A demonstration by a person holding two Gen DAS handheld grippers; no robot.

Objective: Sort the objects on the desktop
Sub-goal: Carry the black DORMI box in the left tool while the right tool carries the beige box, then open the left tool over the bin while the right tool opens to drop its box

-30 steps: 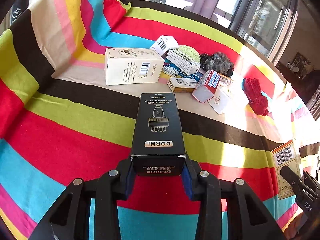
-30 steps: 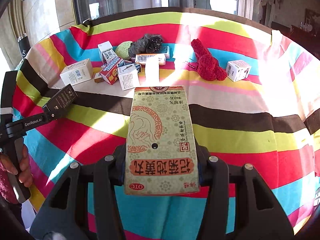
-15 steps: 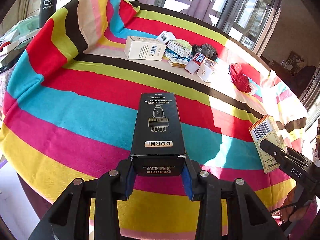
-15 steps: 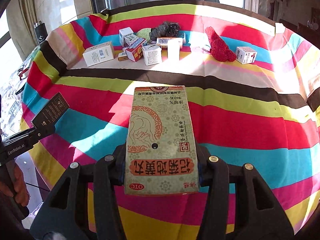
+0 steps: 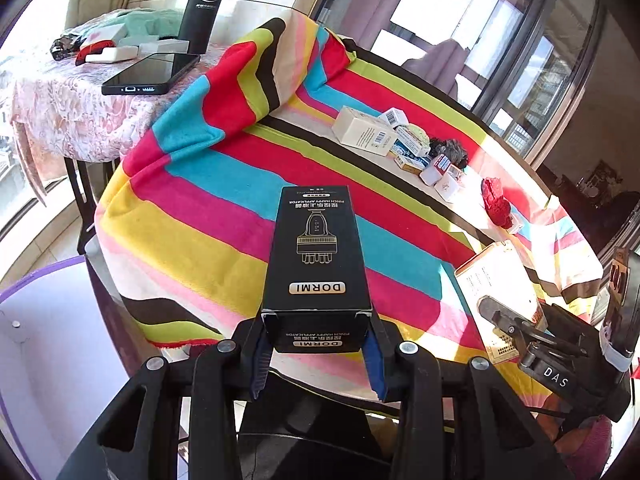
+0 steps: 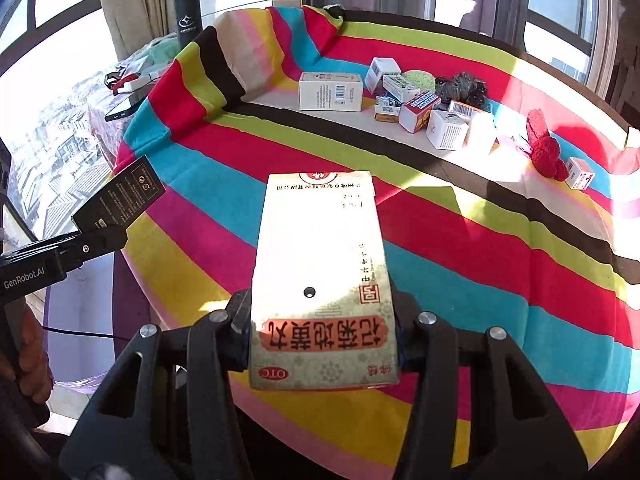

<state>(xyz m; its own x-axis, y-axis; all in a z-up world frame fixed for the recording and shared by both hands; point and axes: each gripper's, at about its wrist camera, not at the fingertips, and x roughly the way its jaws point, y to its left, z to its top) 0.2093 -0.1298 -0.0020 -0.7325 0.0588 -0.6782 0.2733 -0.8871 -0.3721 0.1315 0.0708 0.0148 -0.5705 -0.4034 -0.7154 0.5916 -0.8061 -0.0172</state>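
A: Black card first, on the left: the left tool is clenched on a black box, blue pads on both flanks. Its long axis runs straight out along the fingers, off the near edge of the striped desk.

B: Any writing?

A: "DORMI" and "PINCH HAPPY APPLICATOR", upside down.

B: On the right?

A: The right tool grips a cream medicine box, also lengthwise along the fingers; "OTC" reads on its near end, Chinese characters above. The left tool's arm says "GenRobot.AI".

B: Where does the sorting go?

A: I'd judge ahead and to the right: the box cluster lies far across the desk, well apart from both tools, the right hand somewhat nearer.
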